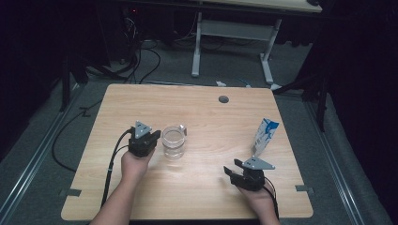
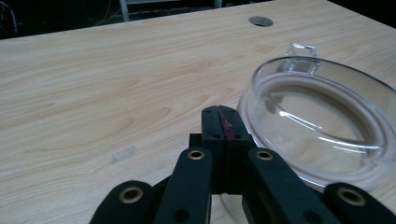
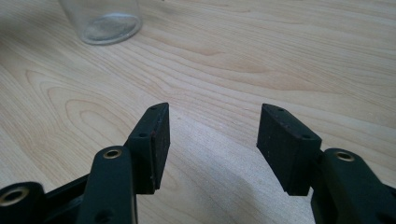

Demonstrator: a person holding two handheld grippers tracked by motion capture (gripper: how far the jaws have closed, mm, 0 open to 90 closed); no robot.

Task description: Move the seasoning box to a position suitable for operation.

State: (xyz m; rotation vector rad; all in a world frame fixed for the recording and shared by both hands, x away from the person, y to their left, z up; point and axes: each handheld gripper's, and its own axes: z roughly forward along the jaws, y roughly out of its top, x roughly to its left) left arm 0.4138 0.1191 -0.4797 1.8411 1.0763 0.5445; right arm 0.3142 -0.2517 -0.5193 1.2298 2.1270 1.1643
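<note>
Left tool (image 2: pixel 223 112) clenched empty, just beside the clear glass measuring cup (image 1: pixel 174 141); right tool (image 3: pixel 212 133) released over the light wooden surface (image 1: pixel 206 117).

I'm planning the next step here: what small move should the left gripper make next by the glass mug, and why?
Probably open the left gripper before anything else. Its jaws are pressed together on nothing, just beside the rim of the glass mug, so it cannot take the mug as it stands. The right gripper hangs open over bare table.
</note>
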